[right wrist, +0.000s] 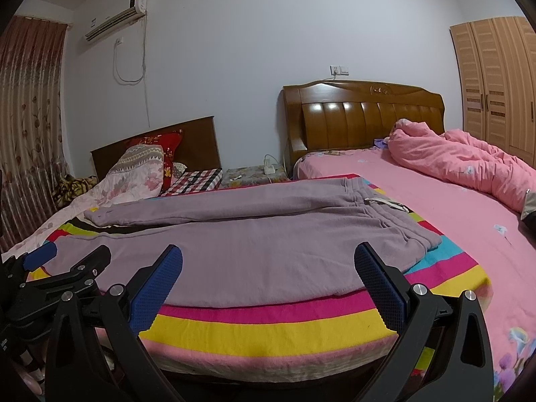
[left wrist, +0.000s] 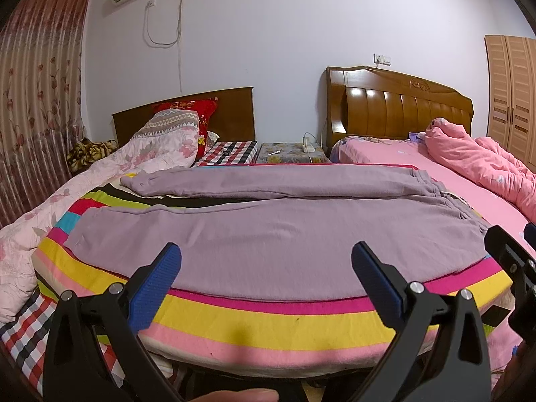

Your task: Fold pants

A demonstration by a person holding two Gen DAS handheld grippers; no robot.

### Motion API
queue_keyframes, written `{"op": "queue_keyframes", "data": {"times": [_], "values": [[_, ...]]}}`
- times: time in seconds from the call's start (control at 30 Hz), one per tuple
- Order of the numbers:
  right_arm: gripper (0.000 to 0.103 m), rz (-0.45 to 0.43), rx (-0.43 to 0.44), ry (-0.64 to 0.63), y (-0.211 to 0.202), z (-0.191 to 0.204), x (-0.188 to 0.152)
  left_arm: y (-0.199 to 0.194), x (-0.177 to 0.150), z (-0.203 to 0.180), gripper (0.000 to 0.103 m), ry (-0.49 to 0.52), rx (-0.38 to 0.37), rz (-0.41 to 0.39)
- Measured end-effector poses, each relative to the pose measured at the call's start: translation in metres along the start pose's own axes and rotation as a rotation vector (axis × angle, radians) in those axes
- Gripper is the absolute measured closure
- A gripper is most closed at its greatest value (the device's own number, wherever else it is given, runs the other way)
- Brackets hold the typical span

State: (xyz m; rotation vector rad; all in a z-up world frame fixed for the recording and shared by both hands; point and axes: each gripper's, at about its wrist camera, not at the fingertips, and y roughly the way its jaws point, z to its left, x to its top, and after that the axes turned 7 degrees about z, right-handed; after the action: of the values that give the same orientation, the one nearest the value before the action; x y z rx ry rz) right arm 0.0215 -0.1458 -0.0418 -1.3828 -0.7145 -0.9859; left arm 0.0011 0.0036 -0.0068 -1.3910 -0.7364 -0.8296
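Pants: mauve knit pants (left wrist: pixel 268 234) lie flat on a striped blanket (left wrist: pixel 268 321).
Grippers: left gripper (left wrist: pixel 266 268) and right gripper (right wrist: pixel 268 268) gape empty.
Risk: soft fabric may bunch, or pads snag the blanket.

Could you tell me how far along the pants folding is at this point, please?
Done: the purple pants lie spread flat on the striped blanket, legs apart, waistband to the right. In hand: nothing; the left gripper and right gripper hover at the near edge, jaws open. Left: every fold.
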Motion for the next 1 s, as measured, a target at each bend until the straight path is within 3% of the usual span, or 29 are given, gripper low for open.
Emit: {"op": "queue_keyframes", "data": {"times": [1.0], "values": [[0.004,0.012,0.003,0.005,0.0008,-0.0002,-0.0032,0.0017,-0.0045,-0.0007,0.001,0.000,-0.001,0.012]]}}
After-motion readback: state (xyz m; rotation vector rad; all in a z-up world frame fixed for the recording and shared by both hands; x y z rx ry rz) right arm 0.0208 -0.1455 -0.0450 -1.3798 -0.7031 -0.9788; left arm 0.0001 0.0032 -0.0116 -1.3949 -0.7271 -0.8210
